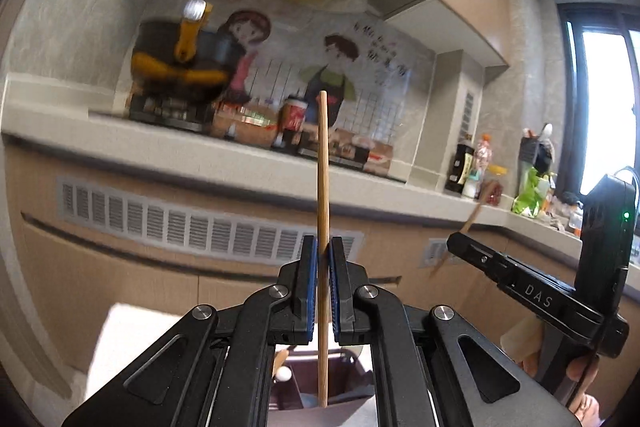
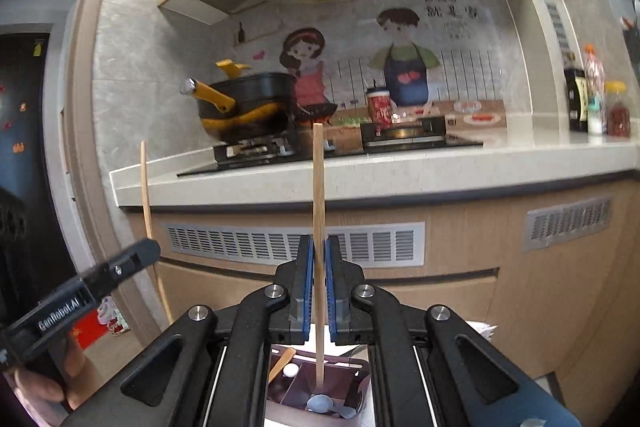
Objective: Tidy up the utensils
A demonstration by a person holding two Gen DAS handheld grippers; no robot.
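My left jaws (image 1: 324, 259) are pressed together on a wooden chopstick (image 1: 322, 163), which stands upright between the blue pads with its lower end just above the utensil caddy (image 1: 344, 383). My right jaws (image 2: 319, 255) are likewise closed on a second chopstick (image 2: 318, 187), also upright, its lower end hanging over the same caddy (image 2: 320, 375), above a pale blue spoon (image 2: 320, 403) lying in one compartment. Another compartment of the caddy holds a wooden utensil and something small, round and white. Seen from the right wrist, the left-held stick (image 2: 146, 195) rises to the left of the caddy.

Beyond the caddy runs the kitchen table (image 2: 360, 179), with a stove, a black and yellow pot (image 2: 248, 103) and bottles on it, all well apart from my sticks.

I judge the main risk to be the thin grip: each stick is pinched at one narrow spot, so a quick swing could pivot it or let it slip out. With both sticks near each other over the caddy, they could also knock together or catch its dividers.
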